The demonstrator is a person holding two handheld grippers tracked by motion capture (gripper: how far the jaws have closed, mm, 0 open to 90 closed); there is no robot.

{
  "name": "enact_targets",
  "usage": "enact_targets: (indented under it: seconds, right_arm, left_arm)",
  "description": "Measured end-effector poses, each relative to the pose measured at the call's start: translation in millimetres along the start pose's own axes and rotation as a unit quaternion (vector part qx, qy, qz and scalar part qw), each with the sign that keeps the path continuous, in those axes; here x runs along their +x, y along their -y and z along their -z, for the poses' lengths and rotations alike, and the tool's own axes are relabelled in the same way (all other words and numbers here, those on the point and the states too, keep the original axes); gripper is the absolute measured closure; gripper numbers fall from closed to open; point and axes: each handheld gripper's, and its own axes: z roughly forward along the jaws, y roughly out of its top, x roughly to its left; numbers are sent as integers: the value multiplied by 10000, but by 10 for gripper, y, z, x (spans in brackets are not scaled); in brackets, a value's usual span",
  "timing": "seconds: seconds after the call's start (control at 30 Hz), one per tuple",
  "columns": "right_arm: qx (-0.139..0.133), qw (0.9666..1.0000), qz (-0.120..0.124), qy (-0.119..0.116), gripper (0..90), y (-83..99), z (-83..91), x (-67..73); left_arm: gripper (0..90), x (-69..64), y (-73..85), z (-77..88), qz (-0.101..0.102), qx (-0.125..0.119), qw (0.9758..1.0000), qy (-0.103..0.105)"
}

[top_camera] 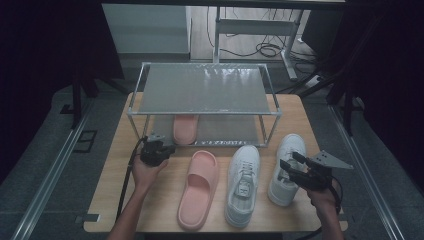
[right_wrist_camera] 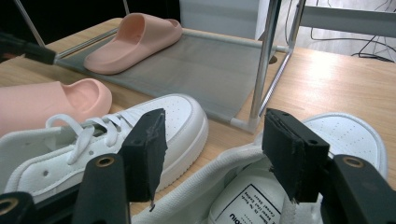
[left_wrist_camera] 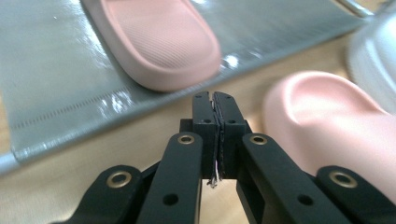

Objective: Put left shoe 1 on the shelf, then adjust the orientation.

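Note:
A pink slipper lies on the lower shelf of a metal shoe rack. Its mate rests on the wooden table, left of two white sneakers. My left gripper hovers in front of the rack's left end, between the two slippers. In the left gripper view its pads press together with nothing in them, facing the shelved slipper. My right gripper stands open over the right sneaker; its jaws straddle the shoe's collar without touching it.
The rack's front right leg stands just beyond the sneakers. Its top shelf is bare. Cables and a desk frame lie on the floor behind the table. The table's front edge is near my forearms.

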Motion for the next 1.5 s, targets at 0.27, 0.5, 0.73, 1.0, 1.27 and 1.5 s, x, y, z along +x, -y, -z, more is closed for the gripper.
enact_targets:
  seconds: [0.27,0.5,0.73,1.0,1.27,1.5]
  right_arm:
    - [-15,10000,-12,38,408,7,36,-5]
    - [-5,10000,-10,34,408,8,37,-3]
    - [-5,10000,-29,37,408,11,32,-19]
    - [-23,10000,36,5,407,-12,28,0]
    - [-16,10000,43,-25,408,-22,-1,-2]
    - [-5,9999,113,-86,407,-46,-46,27]
  left_arm:
    - [893,-168,177,217,-152,51,9996,253]
    - [896,-293,327,380,-211,-2,9990,382]
    - [896,-377,474,495,-253,50,9984,511]
    - [891,-398,618,513,-185,121,9981,573]
    - [887,-417,659,565,-157,87,9981,582]
    - [898,-533,615,606,-262,-13,9974,672]
